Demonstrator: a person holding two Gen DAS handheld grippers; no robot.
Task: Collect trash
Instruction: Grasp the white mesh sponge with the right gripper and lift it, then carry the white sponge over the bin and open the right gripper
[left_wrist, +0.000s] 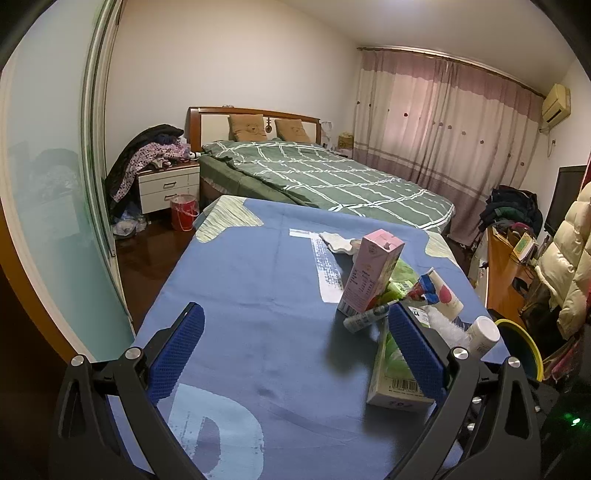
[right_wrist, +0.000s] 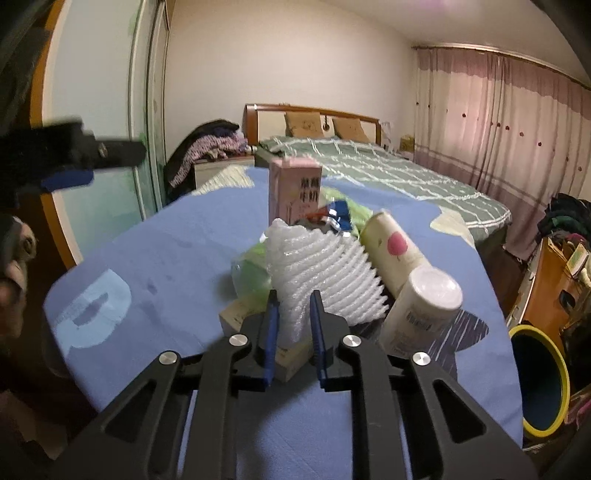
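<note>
Trash is piled on the blue tablecloth (left_wrist: 251, 295). My right gripper (right_wrist: 294, 306) is shut on a white foam net sleeve (right_wrist: 325, 273); the sleeve also shows in the left wrist view (left_wrist: 448, 326). Behind it stand a pink milk carton (right_wrist: 294, 192), a cream tube with a pink dot (right_wrist: 393, 251) and a white bottle (right_wrist: 421, 310). My left gripper (left_wrist: 295, 325) is open and empty, left of the pink carton (left_wrist: 369, 273). A green tissue box (left_wrist: 395, 373) lies by its right finger. The left gripper also shows at the right wrist view's left edge (right_wrist: 81, 162).
A bin with a yellow rim (right_wrist: 541, 380) stands on the floor right of the table; it also shows in the left wrist view (left_wrist: 524, 350). A bed (left_wrist: 325, 177) lies behind, a nightstand (left_wrist: 168, 188) and red bucket (left_wrist: 183, 212) to the left, a cluttered desk (left_wrist: 509, 266) to the right.
</note>
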